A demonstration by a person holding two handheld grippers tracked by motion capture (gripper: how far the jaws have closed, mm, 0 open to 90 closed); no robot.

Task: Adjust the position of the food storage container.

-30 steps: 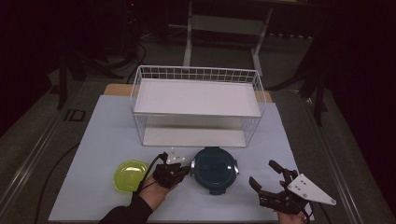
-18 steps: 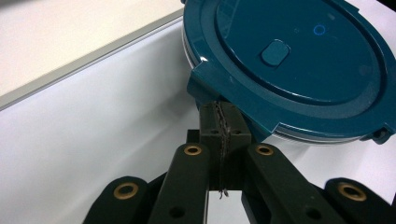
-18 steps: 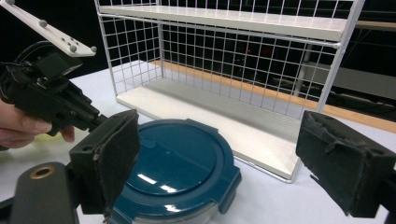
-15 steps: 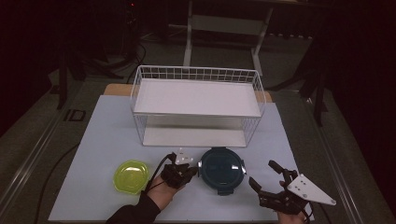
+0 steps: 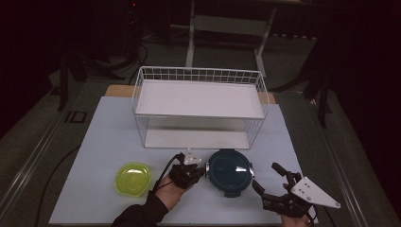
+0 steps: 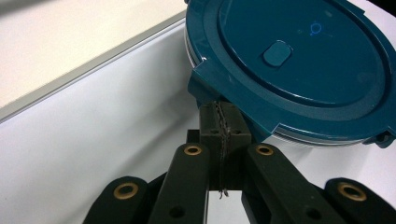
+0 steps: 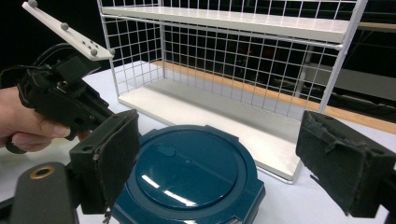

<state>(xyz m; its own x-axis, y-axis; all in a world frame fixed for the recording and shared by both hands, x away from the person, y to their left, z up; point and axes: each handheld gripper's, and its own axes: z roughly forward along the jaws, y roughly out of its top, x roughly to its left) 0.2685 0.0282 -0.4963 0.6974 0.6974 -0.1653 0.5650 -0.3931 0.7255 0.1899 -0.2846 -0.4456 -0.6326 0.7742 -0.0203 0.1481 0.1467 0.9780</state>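
Left hand-held gripper (image 6: 218, 122): clenched against teal container (image 5: 230, 171) latch at 9 o'clock | right hand-held gripper (image 7: 219, 163): released, 4 o'clock | brace container before nudging.

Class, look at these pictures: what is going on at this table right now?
A person works at a table with a gripper in each hand. The left gripper is shut, its tips against a latch tab of the dark teal lidded container. The right gripper waits open beside it. A yellow-green bowl sits to the left, a white wire rack behind.
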